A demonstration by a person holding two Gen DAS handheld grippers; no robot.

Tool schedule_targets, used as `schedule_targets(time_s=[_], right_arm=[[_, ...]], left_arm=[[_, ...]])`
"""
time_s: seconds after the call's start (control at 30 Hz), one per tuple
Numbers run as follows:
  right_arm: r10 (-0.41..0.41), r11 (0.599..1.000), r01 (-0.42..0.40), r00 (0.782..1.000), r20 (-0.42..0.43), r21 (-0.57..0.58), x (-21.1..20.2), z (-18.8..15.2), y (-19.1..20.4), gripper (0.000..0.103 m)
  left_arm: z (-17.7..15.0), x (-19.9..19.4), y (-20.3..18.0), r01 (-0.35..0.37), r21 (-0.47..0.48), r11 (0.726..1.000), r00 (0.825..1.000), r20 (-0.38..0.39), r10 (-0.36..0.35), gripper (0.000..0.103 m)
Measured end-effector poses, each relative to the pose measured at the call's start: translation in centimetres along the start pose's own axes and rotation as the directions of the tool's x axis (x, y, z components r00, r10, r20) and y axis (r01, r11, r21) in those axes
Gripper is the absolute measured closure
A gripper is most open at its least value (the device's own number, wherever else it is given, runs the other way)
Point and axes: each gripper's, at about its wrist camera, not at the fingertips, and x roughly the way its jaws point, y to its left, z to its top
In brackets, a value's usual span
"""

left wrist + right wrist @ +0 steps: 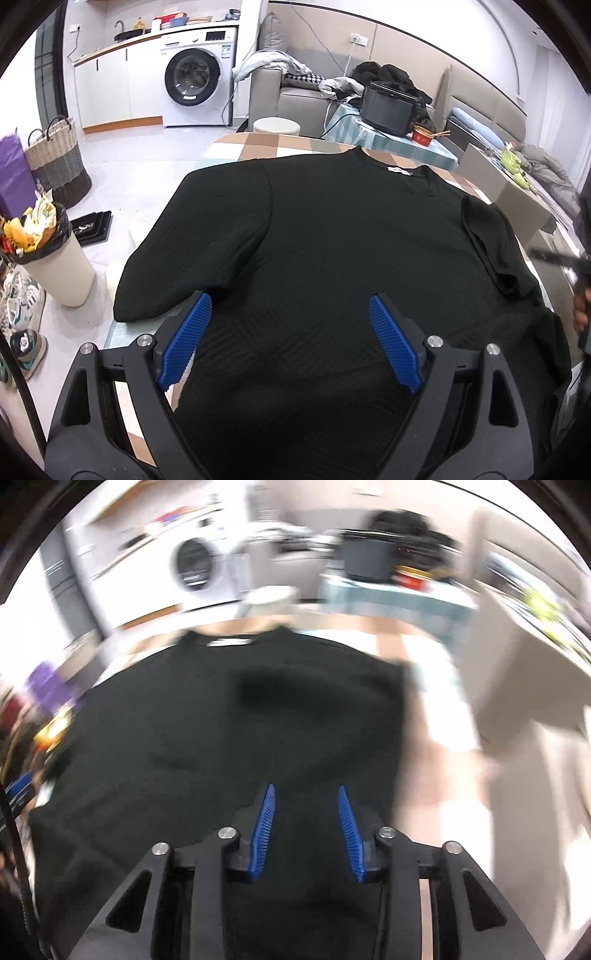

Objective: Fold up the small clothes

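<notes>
Where the floor shows at far left in the left wrist view, a cream plastic bin [59, 266] lined with a black bag brims with crumpled wrappers; behind it a woven two-tone basket [59, 162] with looped handles. White front-loading washing machine [197, 79], round dark door, at far left-centre. Black t-shirt [332, 258] lies spread flat on a table with a checked cloth [258, 146] of tan, white and pale blue squares; fabric finely ribbed, matte, neckline at the far edge with a small white label. Its left sleeve lies flat and rounded, overhanging the table's left edge; its right sleeve is folded inward over the body as a narrow flap. Left gripper [290, 339] hovers over the near hem, jaws released and spread wide, ridged blue rubber pads [184, 339] on black angular arms, nothing between them. To the right, beyond the table, a dark round cooker [388, 109] sits on a pale checked surface, a small red bowl [423, 134] just beside it. Right wrist view heavily motion-blurred: the same shirt [221, 738] fills the centre, label at far edge. Right gripper [306, 830] sits over the shirt's near right part, blue toothed pads [264, 830] parted by a moderate gap, jaws released; only dark cloth shows behind the gap, contact cannot be told.
</notes>
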Motion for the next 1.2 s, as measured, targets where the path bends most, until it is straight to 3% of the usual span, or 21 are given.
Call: schedule_targets(time_s=[0.07,0.23,0.33,0.5,0.6,0.73,0.87,0.93,1.1,1.17,1.2], right_arm=[[-0.048,0.997,0.05,0.998,-0.034,0.055,-1.3,-2.1,-2.5,0.06],[-0.033,0.994,0.04,0.997,-0.067,0.105,-2.0,-6.6,-3.6,0.056],[-0.038,0.991,0.046,0.997,-0.068,0.125,-0.6,-6.0,-3.5,0.056],[-0.064,0.998,0.062,0.997,-0.054,-0.026,0.6,-4.4,0.4,0.056],[-0.052,0.996,0.047,0.997,-0.053,-0.077,0.1,-4.1,1.5,0.056],[-0.017,0.999,0.014,0.999,0.047,0.05,-2.5,-4.0,0.3,0.056],[-0.02,0.996,0.012,0.996,0.089,0.09,-3.9,-4.3,0.3,0.042],[-0.022,0.995,0.014,0.997,0.08,0.101,-3.7,-4.3,0.4,0.042],[-0.022,0.995,0.015,0.998,0.066,0.103,-3.7,-4.7,0.5,0.042],[-0.028,0.994,0.022,0.998,0.061,0.105,-3.4,-4.6,0.4,0.042],[-0.03,0.994,0.023,0.998,0.061,0.106,-3.4,-4.6,0.4,0.042]], left_arm=[[-0.1,0.1,0.6,0.002,-0.013,1.0,1.0,-0.009,-0.002,0.017],[0.0,1.0,0.7,0.015,-0.007,1.0,0.999,-0.03,-0.015,0.017],[0.3,1.2,0.9,0.014,-0.018,1.0,0.999,-0.036,-0.015,0.017],[0.5,0.1,1.9,-0.048,-0.024,0.999,0.999,-0.013,0.048,0.017],[0.2,-0.3,4.2,-0.079,-0.09,0.993,0.997,-0.029,0.076,0.017],[0.2,0.2,8.5,-0.147,-0.218,0.965,0.988,-0.076,0.134,0.017],[0.1,1.5,13.0,-0.156,-0.362,0.919,0.986,-0.109,0.125,0.018],[0.0,2.3,14.6,-0.153,-0.4,0.903,0.986,-0.122,0.113,0.023],[0.4,5.4,16.4,-0.15,-0.396,0.906,0.982,-0.169,0.088,0.036],[1.1,6.7,16.8,-0.142,-0.394,0.908,0.981,-0.177,0.077,0.051],[1.3,7.1,16.7,-0.147,-0.384,0.912,0.98,-0.182,0.081,0.052]])
